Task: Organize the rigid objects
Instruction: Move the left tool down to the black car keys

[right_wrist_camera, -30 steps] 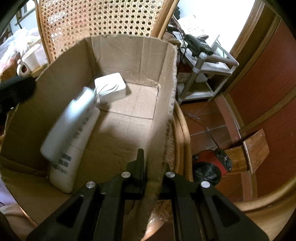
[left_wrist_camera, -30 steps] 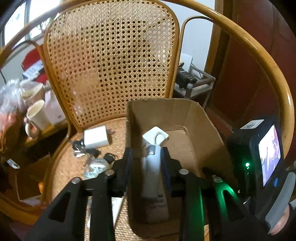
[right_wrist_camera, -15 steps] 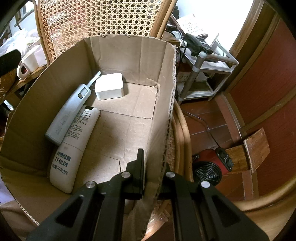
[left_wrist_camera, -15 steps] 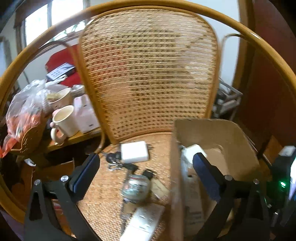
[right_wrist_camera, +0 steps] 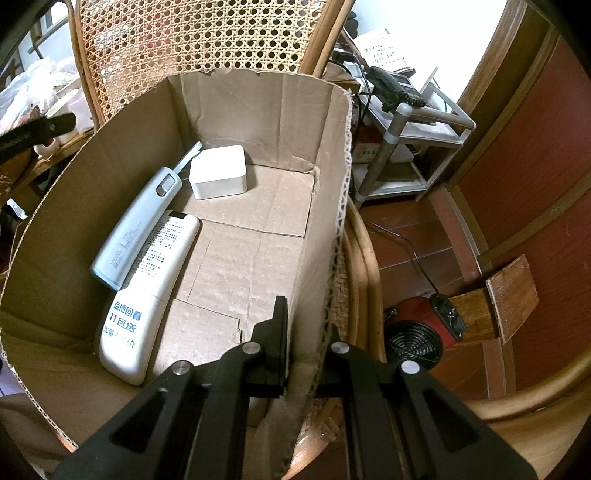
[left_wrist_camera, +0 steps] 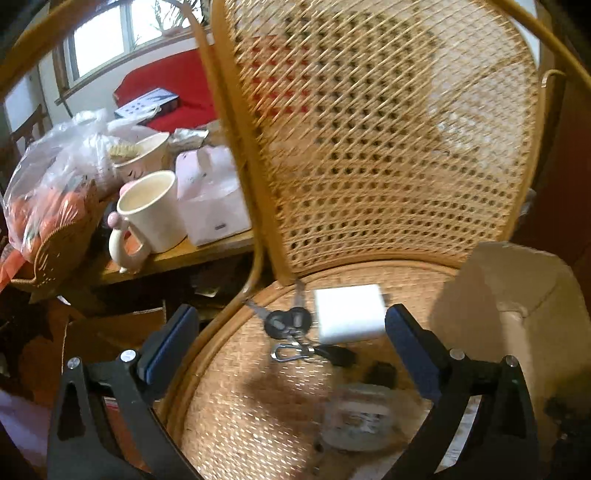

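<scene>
Cardboard box (right_wrist_camera: 258, 122) is kept steady on the rattan seat by the right gripper (right_wrist_camera: 306, 354) clamped on its wall, while the left gripper (left_wrist_camera: 291, 343), spread wide and empty, is aimed at the white adapter (left_wrist_camera: 349, 314) and keys (left_wrist_camera: 288, 321) beside the box.

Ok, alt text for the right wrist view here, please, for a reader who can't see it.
The right gripper is clamped on the right wall of an open brown cardboard box standing on a woven rattan chair. Inside lie a pale blue-grey long-nosed lighter, a white remote with printed text and a small white square box.
</scene>
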Demonstrator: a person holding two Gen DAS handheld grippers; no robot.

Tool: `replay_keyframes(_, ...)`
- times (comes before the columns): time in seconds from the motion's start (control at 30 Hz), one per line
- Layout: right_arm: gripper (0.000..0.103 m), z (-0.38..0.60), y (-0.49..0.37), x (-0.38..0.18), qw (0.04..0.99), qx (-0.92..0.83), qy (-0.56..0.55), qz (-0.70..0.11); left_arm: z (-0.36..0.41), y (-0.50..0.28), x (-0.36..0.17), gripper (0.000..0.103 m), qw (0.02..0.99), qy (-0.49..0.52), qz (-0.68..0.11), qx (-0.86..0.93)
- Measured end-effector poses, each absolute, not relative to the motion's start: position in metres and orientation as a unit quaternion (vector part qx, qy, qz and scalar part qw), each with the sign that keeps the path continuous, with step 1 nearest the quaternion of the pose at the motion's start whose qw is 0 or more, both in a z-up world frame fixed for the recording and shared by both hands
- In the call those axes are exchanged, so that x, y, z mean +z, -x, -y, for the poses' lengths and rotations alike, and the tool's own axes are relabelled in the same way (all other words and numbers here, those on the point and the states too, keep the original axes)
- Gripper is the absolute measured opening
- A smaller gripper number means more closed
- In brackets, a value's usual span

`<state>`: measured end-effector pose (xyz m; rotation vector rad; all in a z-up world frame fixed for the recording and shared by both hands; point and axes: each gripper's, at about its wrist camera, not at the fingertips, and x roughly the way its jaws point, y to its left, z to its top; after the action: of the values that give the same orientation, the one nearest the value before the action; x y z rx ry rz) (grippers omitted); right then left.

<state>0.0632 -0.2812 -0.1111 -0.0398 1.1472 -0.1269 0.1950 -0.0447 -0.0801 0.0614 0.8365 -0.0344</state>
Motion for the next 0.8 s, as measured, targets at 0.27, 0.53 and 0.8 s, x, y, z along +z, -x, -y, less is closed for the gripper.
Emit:
replay_keyframes(0.27,0.008,0.283,-0.062,-0.11,0.838,-0.058,0.017,-0.543,0.026,-0.218,-0.116,0.1,0.893,0.015,-0.45,-0.03)
replay_keyframes(0.53,0.008,0.284,-0.063,-0.109,0.837,-0.057,0.017,-0.544,0.009,-0.229,-0.142,0.099,0.875,0.048,-0.482,-0.019)
replay_keyframes(0.8,0.008,0.284,-0.064,-0.109,0.837,-0.057,0.018,-0.543,-0.002,-0.236,-0.156,0.085,0.87,0.056,-0.489,0.012)
